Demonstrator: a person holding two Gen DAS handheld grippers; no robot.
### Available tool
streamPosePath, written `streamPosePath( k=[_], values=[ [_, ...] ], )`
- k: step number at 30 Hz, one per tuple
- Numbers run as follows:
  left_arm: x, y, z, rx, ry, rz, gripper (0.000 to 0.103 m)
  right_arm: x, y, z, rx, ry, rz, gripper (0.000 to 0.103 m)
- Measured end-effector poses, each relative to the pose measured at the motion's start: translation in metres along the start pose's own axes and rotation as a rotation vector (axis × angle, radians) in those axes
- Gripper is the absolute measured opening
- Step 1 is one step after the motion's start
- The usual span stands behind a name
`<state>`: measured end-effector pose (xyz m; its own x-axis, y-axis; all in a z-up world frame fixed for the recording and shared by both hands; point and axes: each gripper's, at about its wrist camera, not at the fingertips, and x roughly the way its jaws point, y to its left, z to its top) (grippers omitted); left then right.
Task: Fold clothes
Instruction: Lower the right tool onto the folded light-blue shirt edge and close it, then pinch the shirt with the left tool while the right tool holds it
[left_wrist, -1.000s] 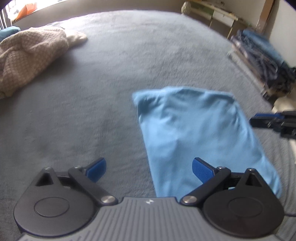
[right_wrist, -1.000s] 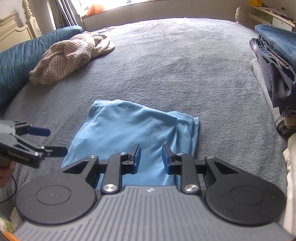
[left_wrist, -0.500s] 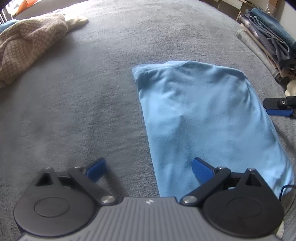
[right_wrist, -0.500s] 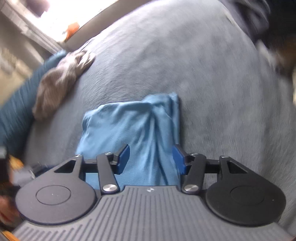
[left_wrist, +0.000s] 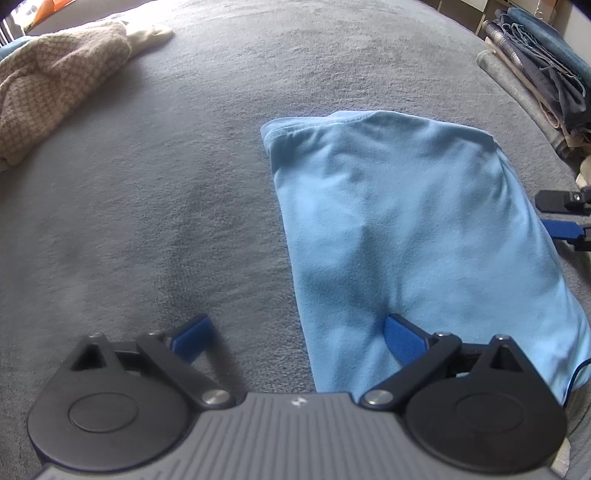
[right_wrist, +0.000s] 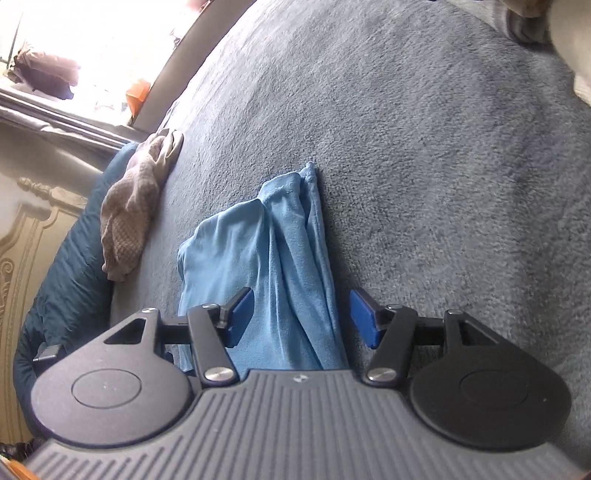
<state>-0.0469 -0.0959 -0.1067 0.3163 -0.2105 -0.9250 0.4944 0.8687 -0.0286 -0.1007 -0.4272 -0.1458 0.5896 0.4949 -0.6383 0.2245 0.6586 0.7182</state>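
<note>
The light-blue garment (left_wrist: 413, 229) is lying on the grey bedspread (left_wrist: 147, 206) as a narrow, layered panel, its sides already doubled inward; a further crosswise fold would seemingly make it compact. A knitted beige garment (left_wrist: 48, 92) is lying crumpled well apart, and folded clothes (left_wrist: 539, 70) are sitting stacked at the bed's edge. The left gripper (left_wrist: 295, 336) is gaping wide, straddling the panel's near left edge. The right gripper (right_wrist: 301, 317) is standing open astride the layered right edge, clamping nothing.

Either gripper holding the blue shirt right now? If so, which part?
Nothing held. Left gripper is open at the blue shirt's near left edge; right gripper is open astride its bunched right edge.
</note>
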Motion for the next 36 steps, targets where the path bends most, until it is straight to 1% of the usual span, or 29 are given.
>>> streamPosePath(
  k=[13, 16, 19, 22, 24, 28, 33, 36],
  values=[
    [0.003, 0.0, 0.0, 0.002, 0.003, -0.003, 0.102, 0.031, 0.006, 0.035, -0.014, -0.013, 0.058, 0.057],
    [0.003, 0.002, 0.0, 0.021, -0.006, -0.022, 0.102, 0.034, 0.003, 0.04, 0.003, -0.023, 0.074, 0.057],
    [-0.002, 0.009, -0.001, 0.042, -0.057, -0.107, 0.102, 0.034, 0.002, 0.039, 0.001, -0.024, 0.083, 0.057],
    [-0.004, 0.022, -0.003, 0.015, -0.098, -0.226, 0.102, 0.031, -0.002, 0.038, 0.012, -0.025, 0.102, 0.057],
    [-0.002, 0.028, -0.002, -0.007, -0.1, -0.289, 0.102, 0.029, -0.004, 0.038, 0.019, -0.025, 0.111, 0.057],
    [0.001, 0.044, 0.0, -0.055, -0.131, -0.374, 0.101, 0.021, -0.008, 0.037, 0.021, -0.033, 0.103, 0.057],
    [0.009, 0.058, 0.003, -0.099, -0.129, -0.496, 0.097, 0.011, -0.016, 0.032, 0.022, -0.023, 0.099, 0.057],
    [0.014, 0.063, 0.007, -0.11, -0.124, -0.579, 0.092, 0.011, -0.021, 0.03, 0.02, -0.005, 0.113, 0.057]
  ],
)
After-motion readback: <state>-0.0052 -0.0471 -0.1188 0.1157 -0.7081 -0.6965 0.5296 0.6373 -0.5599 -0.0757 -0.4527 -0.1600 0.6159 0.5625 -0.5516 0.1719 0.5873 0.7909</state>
